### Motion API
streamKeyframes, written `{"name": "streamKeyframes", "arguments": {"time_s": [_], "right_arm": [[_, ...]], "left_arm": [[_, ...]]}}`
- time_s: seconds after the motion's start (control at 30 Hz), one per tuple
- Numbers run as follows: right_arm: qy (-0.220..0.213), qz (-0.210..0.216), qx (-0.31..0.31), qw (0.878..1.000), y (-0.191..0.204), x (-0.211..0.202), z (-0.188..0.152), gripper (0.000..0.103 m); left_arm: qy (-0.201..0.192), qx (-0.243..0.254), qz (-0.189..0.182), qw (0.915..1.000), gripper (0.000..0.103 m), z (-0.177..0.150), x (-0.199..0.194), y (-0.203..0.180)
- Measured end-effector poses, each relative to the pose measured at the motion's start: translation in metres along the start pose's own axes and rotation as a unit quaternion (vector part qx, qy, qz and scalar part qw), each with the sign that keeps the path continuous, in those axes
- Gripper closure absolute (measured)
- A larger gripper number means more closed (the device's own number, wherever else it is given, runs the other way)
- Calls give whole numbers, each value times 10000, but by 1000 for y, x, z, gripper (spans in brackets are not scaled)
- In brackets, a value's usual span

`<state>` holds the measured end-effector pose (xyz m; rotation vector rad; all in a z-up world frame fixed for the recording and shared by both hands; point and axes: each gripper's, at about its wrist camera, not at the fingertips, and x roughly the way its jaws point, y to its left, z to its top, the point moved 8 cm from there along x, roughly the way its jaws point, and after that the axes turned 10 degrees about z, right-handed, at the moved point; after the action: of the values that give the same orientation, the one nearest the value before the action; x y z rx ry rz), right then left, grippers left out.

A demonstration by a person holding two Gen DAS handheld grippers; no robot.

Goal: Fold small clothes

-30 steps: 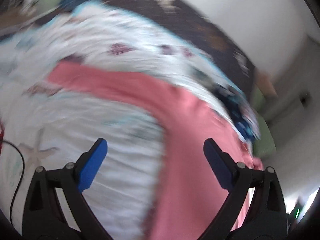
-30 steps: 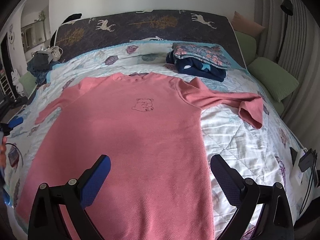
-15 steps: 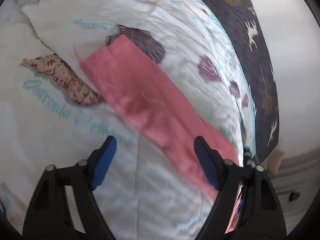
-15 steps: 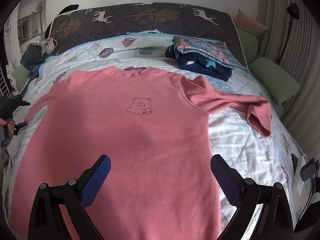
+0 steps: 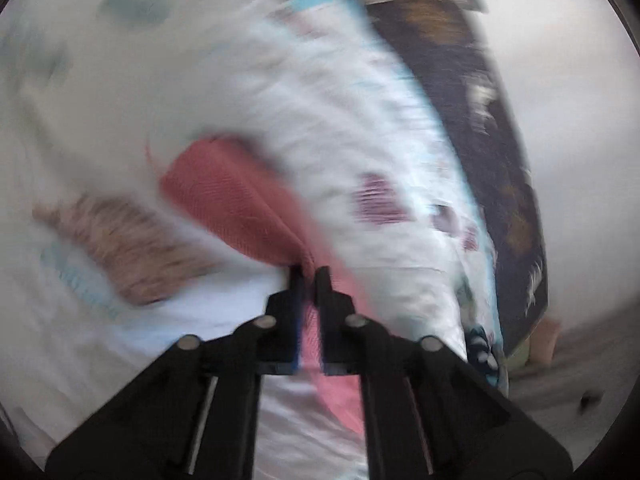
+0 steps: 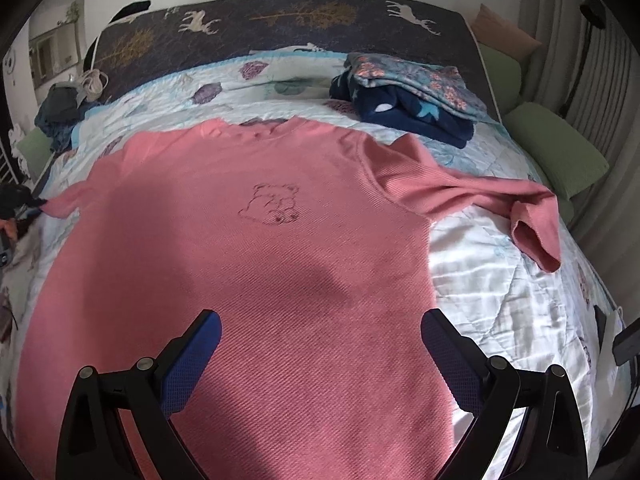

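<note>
I am working over a wide bed covered in a white quilted bedspread printed with shells and leaves (image 6: pixel 500 280), its dark headboard patterned with deer and trees (image 6: pixel 280 20) running across the far side. Spread flat on it, front up, is lying the salmon-pink long-sleeved knit top with a small bear outline on the chest (image 6: pixel 248 264) — the thing I am folding. Behind it a stack of folded dark-blue and floral clothes (image 6: pixel 408 92) is sitting near the headboard.

My right gripper (image 6: pixel 320 356) is hovering over the lower body of the top, its blue-padded fingers standing wide apart with nothing between them. My left gripper (image 5: pixel 310 276) is clamping together on the pink sleeve (image 5: pixel 228 204) a little way back from the cuff, fabric bunching at the tips; that view is smeared by motion.

What I am judging as risky: the pinch is looking thin, so a quick swing inward could be slipping the sleeve free. Pulling too hard could be dragging the whole shoulder and wrinkling the flat body. The far sleeve (image 6: pixel 516 204) is already lying crumpled back on itself — folding over it would be trapping that crease.
</note>
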<state>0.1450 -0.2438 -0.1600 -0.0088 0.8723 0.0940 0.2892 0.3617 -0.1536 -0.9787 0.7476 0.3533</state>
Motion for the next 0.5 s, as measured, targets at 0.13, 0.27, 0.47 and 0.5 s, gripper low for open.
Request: {"name": "streamKeyframes", "arguments": {"time_s": [0.13, 0.27, 0.47, 0.5], "right_arm": [[-125, 88, 245, 9996, -11, -6, 4, 1], [-266, 213, 530, 9980, -24, -16, 2, 1], [-262, 184, 861, 9958, -54, -22, -4, 1], [-257, 220, 940, 9950, -60, -22, -3, 1]], "left_arm": [[-599, 1615, -724, 9824, 97, -27, -68, -127], [-481, 3123, -1435, 9379, 97, -122, -108, -236], [853, 5011, -1509, 8479, 68, -322, -82, -280], [1065, 5161, -1350, 8391, 64, -343, -72, -274]]}}
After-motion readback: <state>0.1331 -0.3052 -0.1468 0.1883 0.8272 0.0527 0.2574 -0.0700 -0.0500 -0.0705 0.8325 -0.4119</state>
